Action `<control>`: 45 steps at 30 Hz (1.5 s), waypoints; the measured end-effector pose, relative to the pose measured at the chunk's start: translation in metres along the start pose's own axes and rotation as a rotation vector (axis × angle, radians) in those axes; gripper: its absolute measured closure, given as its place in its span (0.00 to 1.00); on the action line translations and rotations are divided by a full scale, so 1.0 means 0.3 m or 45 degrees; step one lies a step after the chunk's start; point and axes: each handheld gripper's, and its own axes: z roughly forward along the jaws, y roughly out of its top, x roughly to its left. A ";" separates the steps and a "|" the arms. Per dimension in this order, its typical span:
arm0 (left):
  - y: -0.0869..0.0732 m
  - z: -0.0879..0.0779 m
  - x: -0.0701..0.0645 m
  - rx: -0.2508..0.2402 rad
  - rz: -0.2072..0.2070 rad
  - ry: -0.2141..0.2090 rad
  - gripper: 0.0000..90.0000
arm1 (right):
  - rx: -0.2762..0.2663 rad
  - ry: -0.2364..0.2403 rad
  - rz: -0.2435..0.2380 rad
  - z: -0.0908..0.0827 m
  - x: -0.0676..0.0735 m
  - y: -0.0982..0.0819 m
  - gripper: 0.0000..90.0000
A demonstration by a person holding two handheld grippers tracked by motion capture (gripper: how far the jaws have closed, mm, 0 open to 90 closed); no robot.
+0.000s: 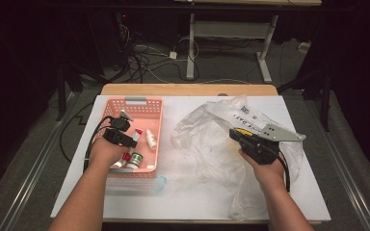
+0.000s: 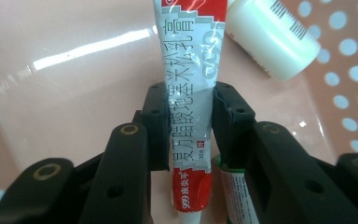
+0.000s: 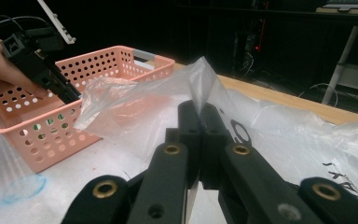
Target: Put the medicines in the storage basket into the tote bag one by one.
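My left gripper (image 1: 127, 139) reaches down into the pink basket (image 1: 142, 103). Its jaws press on both sides of a white and red ointment tube (image 2: 191, 93), so the left gripper (image 2: 189, 126) is shut on it. The tube (image 1: 136, 135) lies along the basket floor (image 2: 74, 70). My right gripper (image 1: 236, 134) is shut on a raised fold of the clear plastic bag (image 1: 207, 139) at the table's middle right. In the right gripper view, the bag (image 3: 135, 107) peaks up between the closed jaws of the right gripper (image 3: 200, 121), and the left gripper (image 3: 42, 65) shows over the basket (image 3: 98, 65).
A white bottle (image 1: 151, 139) (image 2: 270, 37) and a green-capped jar (image 1: 135, 160) lie in the basket near the tube. A clear lid with a blue rim (image 1: 159, 183) sits in front of the basket. The white table cover (image 1: 183, 202) ends near the person's side.
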 end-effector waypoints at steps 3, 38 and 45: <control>-0.007 -0.011 0.000 -0.050 0.005 0.009 0.75 | 0.000 -0.002 0.003 -0.001 -0.002 0.000 1.00; -0.131 -0.120 -0.015 -0.685 0.107 0.009 0.75 | 0.005 -0.012 -0.011 0.002 0.005 -0.007 1.00; -0.155 -0.140 -0.008 -0.759 0.081 -0.064 0.75 | 0.002 -0.012 -0.014 0.001 0.005 -0.007 1.00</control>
